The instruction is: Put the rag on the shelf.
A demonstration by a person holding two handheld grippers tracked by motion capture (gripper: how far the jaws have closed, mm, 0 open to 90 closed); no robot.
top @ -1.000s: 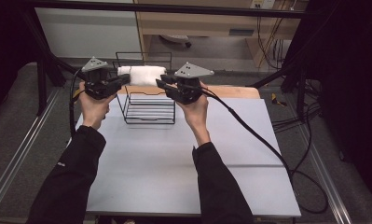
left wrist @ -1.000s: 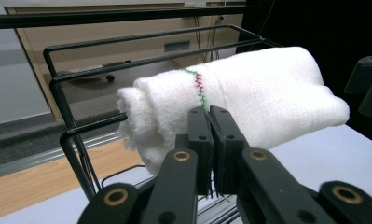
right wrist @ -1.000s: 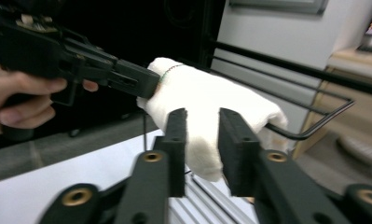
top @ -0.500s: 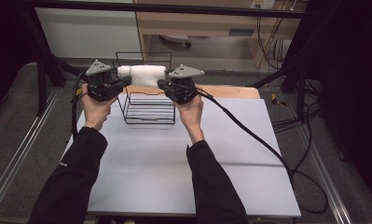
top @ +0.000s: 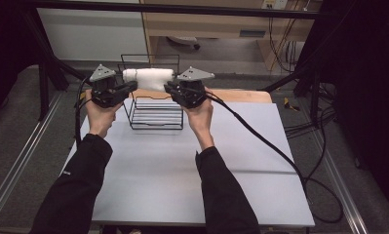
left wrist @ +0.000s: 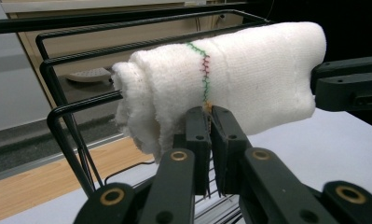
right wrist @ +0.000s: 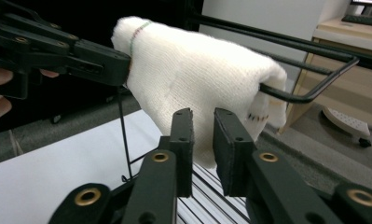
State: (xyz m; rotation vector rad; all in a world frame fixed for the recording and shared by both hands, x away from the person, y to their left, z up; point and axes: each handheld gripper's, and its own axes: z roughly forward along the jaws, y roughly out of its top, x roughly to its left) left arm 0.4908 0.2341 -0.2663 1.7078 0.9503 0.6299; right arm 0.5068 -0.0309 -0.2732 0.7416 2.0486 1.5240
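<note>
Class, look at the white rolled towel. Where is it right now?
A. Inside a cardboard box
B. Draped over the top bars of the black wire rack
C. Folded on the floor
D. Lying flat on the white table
B: the towel hangs over the upper bars of the wire rack, well above the table.

No readable text, labels, brands or nos. on anything in the pics.
</note>
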